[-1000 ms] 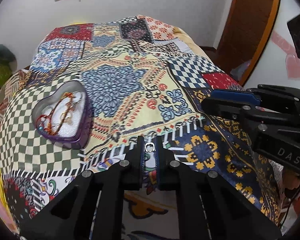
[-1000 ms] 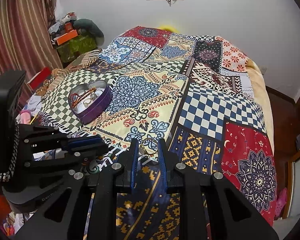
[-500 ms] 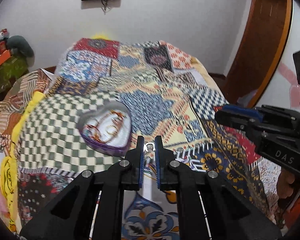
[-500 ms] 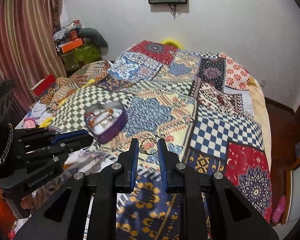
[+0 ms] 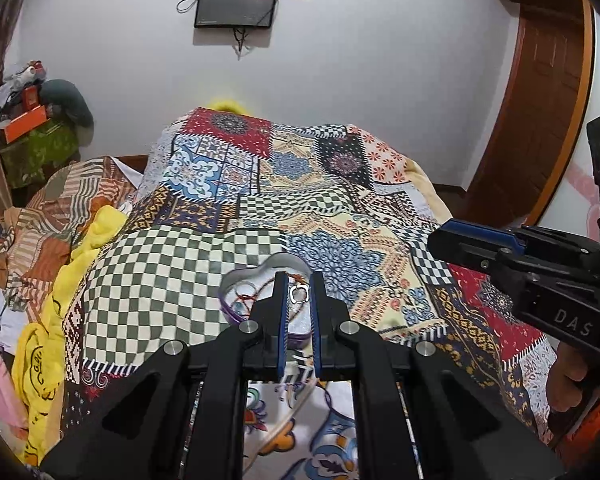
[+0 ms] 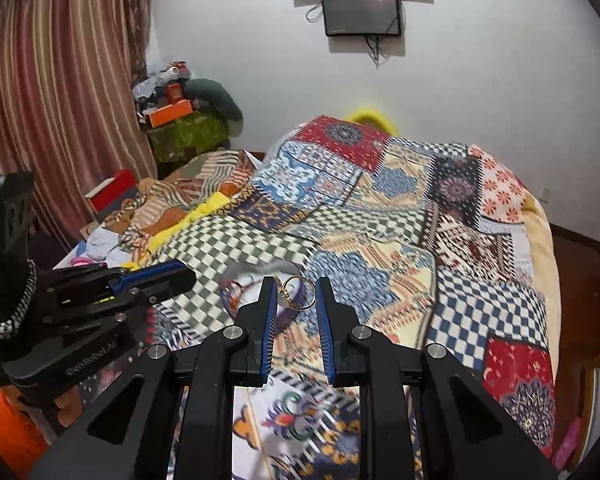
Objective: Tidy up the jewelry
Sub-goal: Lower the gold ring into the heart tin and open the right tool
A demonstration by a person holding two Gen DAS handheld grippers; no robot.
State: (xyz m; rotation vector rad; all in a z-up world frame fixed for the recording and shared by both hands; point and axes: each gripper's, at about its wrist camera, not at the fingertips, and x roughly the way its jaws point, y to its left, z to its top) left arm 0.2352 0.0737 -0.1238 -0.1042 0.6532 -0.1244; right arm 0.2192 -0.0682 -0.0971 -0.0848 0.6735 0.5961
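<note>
A heart-shaped purple tin with bracelets inside lies on the patchwork bedspread; it also shows in the right wrist view. My left gripper is shut on a small silver ring, held just above the tin. My right gripper is shut on a gold ring, held near the tin's right side. Each gripper shows in the other's view: the right one, the left one.
Loose clothes and a yellow cloth lie along the bed's left edge. A cluttered stand and a curtain are at the far left. A wooden door stands to the right.
Both grippers have lifted and tilted up, each still holding its ring. The tin has come from the left to sit directly under both sets of fingers.
</note>
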